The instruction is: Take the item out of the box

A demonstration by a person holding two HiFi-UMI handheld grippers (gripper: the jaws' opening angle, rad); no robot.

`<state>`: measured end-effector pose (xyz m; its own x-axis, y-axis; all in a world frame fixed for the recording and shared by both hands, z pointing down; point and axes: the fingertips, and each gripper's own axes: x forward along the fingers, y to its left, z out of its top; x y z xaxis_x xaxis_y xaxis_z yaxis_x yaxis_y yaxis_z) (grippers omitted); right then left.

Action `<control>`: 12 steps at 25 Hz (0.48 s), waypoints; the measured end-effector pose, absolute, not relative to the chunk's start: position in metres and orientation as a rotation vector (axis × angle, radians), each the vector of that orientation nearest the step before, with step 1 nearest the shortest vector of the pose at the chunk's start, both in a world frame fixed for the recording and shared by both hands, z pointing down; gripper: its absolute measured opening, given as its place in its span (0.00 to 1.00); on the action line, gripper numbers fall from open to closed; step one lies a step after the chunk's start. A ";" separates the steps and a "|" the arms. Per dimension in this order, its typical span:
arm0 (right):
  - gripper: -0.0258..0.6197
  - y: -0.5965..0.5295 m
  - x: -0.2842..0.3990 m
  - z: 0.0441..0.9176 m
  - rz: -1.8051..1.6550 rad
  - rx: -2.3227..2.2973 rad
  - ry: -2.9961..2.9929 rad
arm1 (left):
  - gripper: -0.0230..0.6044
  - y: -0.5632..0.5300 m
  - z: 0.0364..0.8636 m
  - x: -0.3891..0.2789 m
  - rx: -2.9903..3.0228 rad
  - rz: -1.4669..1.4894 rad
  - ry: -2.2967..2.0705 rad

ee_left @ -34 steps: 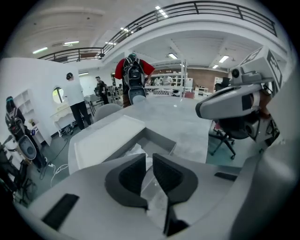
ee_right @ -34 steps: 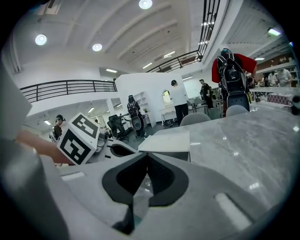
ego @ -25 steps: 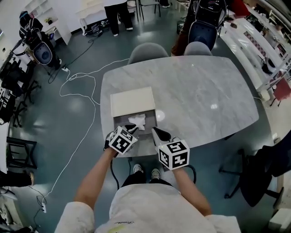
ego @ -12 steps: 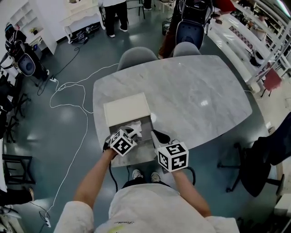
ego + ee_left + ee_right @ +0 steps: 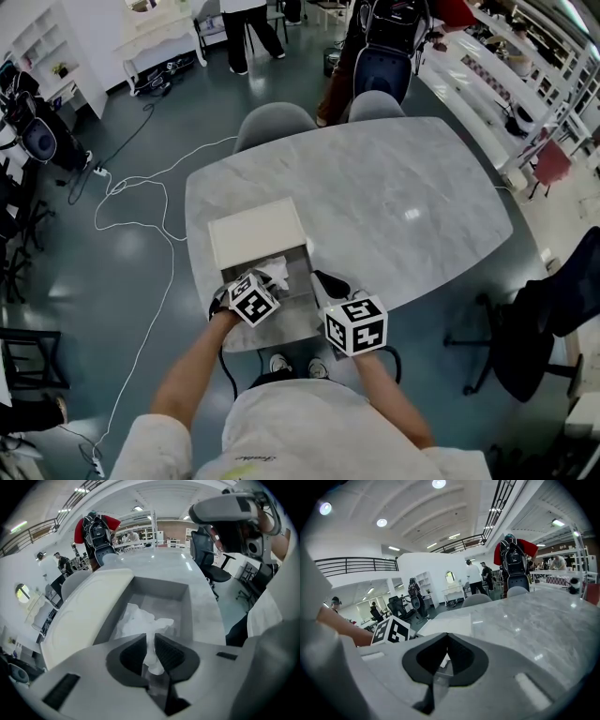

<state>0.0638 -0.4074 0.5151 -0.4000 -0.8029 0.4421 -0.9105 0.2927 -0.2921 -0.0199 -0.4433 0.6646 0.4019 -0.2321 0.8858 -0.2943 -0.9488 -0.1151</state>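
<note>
Clearly we were at the grasp-and-lift step. Our left tongs [image 5: 150, 643] were pinched narrow on a fold of the white crumpled item [image 5: 139, 620]. The item lay inside the open box [image 5: 188, 615] near the 7 o'clock edge of the table [image 5: 394, 187]. The box's lid [image 5: 86, 613] lay flat at 11 o'clock of the well. Our right tongs [image 5: 447, 641] were drawn together on nothing and sat just at 4 o'clock of the box. As we judged it, the next move called for a slow, straight lift clear of the walls, since a grip on one thin fold might slip.
</note>
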 end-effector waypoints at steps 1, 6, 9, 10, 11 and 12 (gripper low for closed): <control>0.05 -0.407 0.064 0.516 0.749 1.582 -2.347 | 0.12 -0.443 0.665 -0.020 2.583 1.610 -0.490; 0.05 -0.406 0.059 0.516 0.741 1.570 -2.356 | 0.08 -0.440 0.659 -0.019 2.602 1.577 -0.488; 0.05 -0.403 0.057 0.514 0.736 1.558 -2.364 | 0.07 -0.437 0.652 -0.016 2.619 1.550 -0.496; 0.05 -0.403 0.057 0.514 0.734 1.553 -2.366 | 0.07 -0.436 0.650 -0.015 2.626 1.537 -0.502; 0.05 -0.402 0.057 0.514 0.732 1.549 -2.370 | 0.07 -0.436 0.646 -0.014 2.633 1.522 -0.509; 0.05 -0.401 0.056 0.513 0.729 1.544 -2.374 | 0.07 -0.435 0.642 -0.013 2.641 1.508 -0.517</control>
